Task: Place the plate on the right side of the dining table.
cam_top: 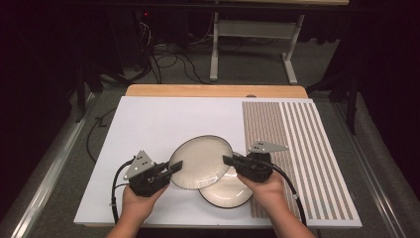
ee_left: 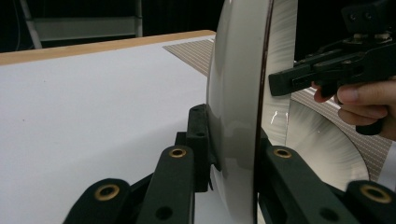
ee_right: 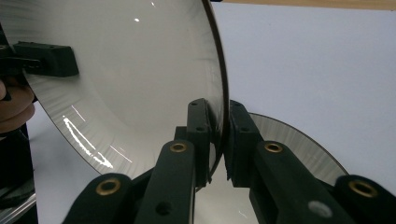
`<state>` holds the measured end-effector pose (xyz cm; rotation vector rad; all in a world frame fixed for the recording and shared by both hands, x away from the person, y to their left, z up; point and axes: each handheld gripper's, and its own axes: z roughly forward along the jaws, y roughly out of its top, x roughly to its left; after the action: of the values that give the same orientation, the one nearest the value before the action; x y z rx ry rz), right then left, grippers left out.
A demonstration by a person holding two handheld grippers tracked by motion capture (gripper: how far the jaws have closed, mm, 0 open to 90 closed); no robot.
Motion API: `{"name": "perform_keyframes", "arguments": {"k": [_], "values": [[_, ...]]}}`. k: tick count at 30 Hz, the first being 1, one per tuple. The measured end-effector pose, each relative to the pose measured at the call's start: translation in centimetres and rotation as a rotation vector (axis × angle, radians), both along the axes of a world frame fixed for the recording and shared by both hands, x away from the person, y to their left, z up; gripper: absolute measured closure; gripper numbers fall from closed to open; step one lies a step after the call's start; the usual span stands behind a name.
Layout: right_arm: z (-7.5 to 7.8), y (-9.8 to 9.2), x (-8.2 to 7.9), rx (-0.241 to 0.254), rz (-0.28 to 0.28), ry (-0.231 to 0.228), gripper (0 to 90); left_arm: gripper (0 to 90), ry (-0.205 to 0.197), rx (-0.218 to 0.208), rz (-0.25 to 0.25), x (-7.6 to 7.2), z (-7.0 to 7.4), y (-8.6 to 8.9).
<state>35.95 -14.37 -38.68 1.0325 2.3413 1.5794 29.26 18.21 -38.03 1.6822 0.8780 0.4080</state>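
Two cream plates with dark rims are here. The upper plate (cam_top: 200,161) is held tilted above the white board, overlapping the lower plate (cam_top: 229,194), which lies flat. My left gripper (cam_top: 176,166) is shut on the upper plate's left rim, and my right gripper (cam_top: 228,160) is shut on its right rim. In the left gripper view, my left gripper (ee_left: 232,140) clamps the upright rim of the upper plate (ee_left: 238,70), with my right gripper (ee_left: 282,84) on its far edge. In the right gripper view, my right gripper (ee_right: 219,135) pinches the upper plate (ee_right: 140,70) over the lower plate (ee_right: 299,144).
A white board (cam_top: 148,124) covers the wooden table (cam_top: 213,90). A brown striped mat (cam_top: 297,148) lies along the right side. Beyond the table, cables (cam_top: 168,64) and a metal table frame (cam_top: 214,49) stand on the floor.
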Motion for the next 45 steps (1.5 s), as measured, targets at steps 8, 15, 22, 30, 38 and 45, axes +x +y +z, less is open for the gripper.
{"name": "perform_keyframes", "arguments": {"k": [8,15,22,30,38,45], "values": [[1.0,-0.6,-0.6,0.011,-0.002,-0.023,85.5,79.9,0.001,-0.035,-0.009,0.1,0.7,-0.3],[2.9,-2.5,-1.4,0.012,-0.022,-0.074,86.2,79.8,-0.001,-0.013,-0.049,0.6,2.1,-2.1],[4.4,-5.9,-1.7,0.003,-0.075,-0.11,87.1,79.3,0.021,0.025,-0.089,2.2,2.9,-5.4],[5.2,-10.1,-2.2,0.001,-0.138,-0.134,87.2,79.5,0.029,0.026,-0.135,3.6,3.5,-9.5],[5.1,-14.0,-2.9,0.005,-0.208,-0.139,87.0,79.5,0.034,0.044,-0.182,4.7,3.7,-13.6],[4.6,-17.0,-3.4,0.009,-0.255,-0.134,87.0,79.5,0.047,0.061,-0.217,5.7,3.6,-16.7]]}}
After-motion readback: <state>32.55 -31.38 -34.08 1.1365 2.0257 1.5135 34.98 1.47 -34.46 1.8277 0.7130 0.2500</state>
